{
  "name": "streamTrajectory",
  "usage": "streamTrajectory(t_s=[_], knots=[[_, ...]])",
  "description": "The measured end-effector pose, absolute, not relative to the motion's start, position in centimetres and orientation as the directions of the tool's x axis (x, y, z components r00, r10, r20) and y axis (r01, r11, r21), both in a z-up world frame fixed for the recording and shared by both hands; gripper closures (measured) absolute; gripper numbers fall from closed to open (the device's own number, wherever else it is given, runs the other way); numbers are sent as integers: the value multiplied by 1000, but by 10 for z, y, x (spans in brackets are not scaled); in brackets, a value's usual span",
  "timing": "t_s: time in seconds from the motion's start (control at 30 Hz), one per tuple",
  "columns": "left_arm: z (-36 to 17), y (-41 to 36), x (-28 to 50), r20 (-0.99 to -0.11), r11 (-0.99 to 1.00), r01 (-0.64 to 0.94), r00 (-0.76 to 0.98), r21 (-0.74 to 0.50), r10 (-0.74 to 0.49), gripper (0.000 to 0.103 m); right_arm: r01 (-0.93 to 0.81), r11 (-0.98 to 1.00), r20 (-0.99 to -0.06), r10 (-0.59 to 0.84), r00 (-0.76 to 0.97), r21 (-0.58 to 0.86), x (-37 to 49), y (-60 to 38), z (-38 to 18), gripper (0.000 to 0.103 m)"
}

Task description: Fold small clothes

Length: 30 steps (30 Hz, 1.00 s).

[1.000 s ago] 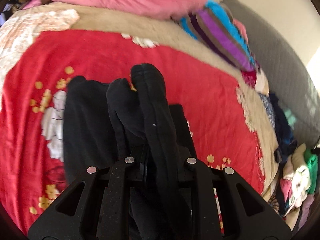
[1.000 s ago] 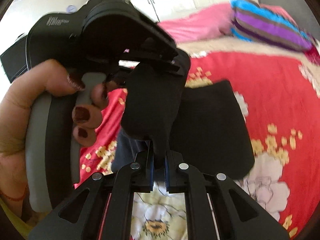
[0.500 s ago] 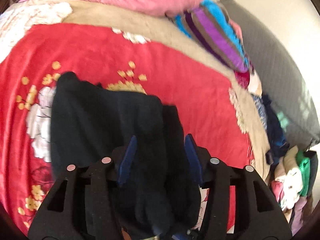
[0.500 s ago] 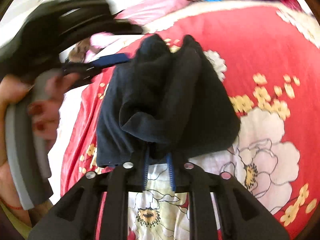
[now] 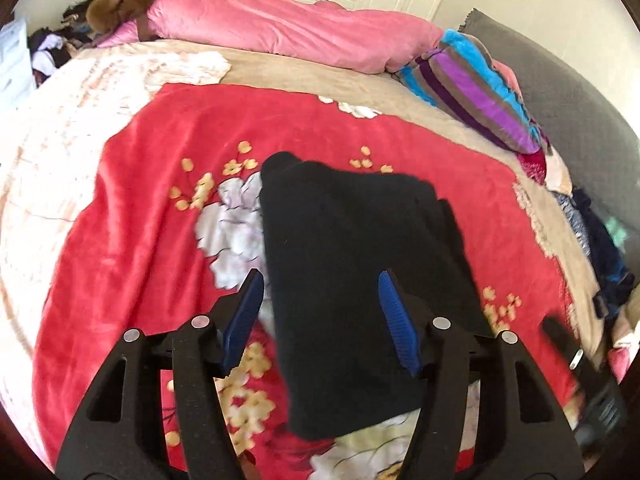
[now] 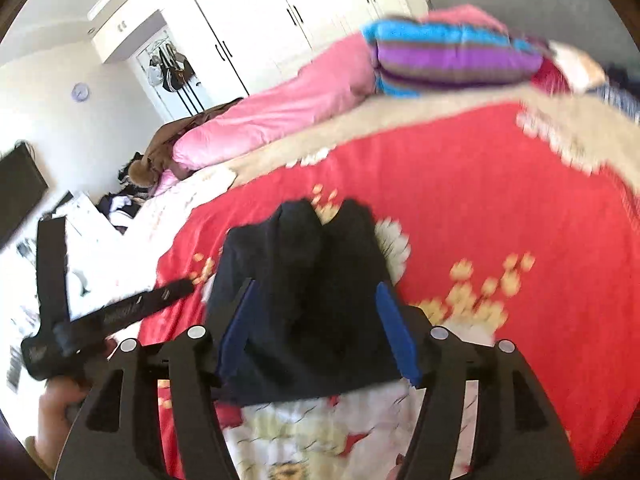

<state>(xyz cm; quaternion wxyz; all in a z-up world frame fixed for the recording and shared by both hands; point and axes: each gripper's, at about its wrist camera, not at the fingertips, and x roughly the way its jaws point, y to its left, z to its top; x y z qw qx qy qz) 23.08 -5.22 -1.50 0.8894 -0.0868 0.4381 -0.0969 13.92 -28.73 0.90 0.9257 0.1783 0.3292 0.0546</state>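
- Both pairs of jaws, clamped on the black cloth a second ago, have let it go; the black garment point(image 5: 352, 280) has dropped from the air and lies folded on the red floral blanket point(image 5: 132, 240) that covers the bed.
- The left gripper point(image 5: 320, 320) stands with jaws wide apart, blue pads on either side of the garment's near part at the lower centre of the left wrist frame, holding nothing.
- The right gripper point(image 6: 316, 328) is likewise spread and empty, the dark fabric point(image 6: 304, 300) showing between its pads at the lower centre of its own frame.
- The garment's long axis runs from the bottom centre of the left wrist frame up toward the middle, roughly in line with the jaws' pointing direction; its far end shows two rounded humps in the right wrist view.
- In the left wrist view the right-hand side of the pile looks uneven, with a lower layer jutting out past the top one.
- Both grippers appear about equally near the near edge; which one is closer cannot be told.
- Judged from the lie of the cloth, a further fold or a tidy-up would start from this near edge, straight ahead of the jaws.
- A pink duvet point(image 5: 288, 28) and a striped cushion point(image 5: 476, 92) lie along the top of the frame, well apart from the garment.
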Motion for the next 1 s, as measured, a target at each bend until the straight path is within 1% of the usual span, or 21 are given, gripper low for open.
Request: streamTrajectory(t_s=[0.07,0.1,0.17,0.3,0.4,0.47,0.63,0.87,0.97,1.0], knots=[[-17,-51,223,-764,972,97,603,-215,-229,47,14,938,-603,211,769,347,146,-292,7,42],[-17,-51,221,-764,973,97,605,-207,-223,46,9,937,-617,222,755,350,153,-296,4,40],[-19,-51,216,-766,976,100,607,-193,-214,43,5,933,-641,243,728,360,162,-303,-3,40],[-24,-51,213,-774,984,104,608,-145,-178,42,6,892,-662,330,673,451,182,-317,-15,40],[-26,-51,212,-774,985,105,609,-140,-175,40,3,869,-667,378,642,495,196,-319,-14,40],[-28,-51,212,-775,985,108,608,-136,-173,39,-1,873,-672,377,637,489,207,-318,-11,40],[-32,-53,213,-778,986,110,605,-128,-169,38,-77,875,-670,419,613,478,229,-301,-7,39],[-40,-59,215,-792,985,120,587,-121,-168,37,-154,885,-724,450,523,439,266,-273,-29,39],[-46,-63,215,-799,984,130,574,-124,-177,35,-160,870,-731,481,484,467,273,-266,-42,39],[-47,-65,215,-801,983,132,571,-126,-180,35,-159,859,-730,500,465,487,275,-264,-49,41]])
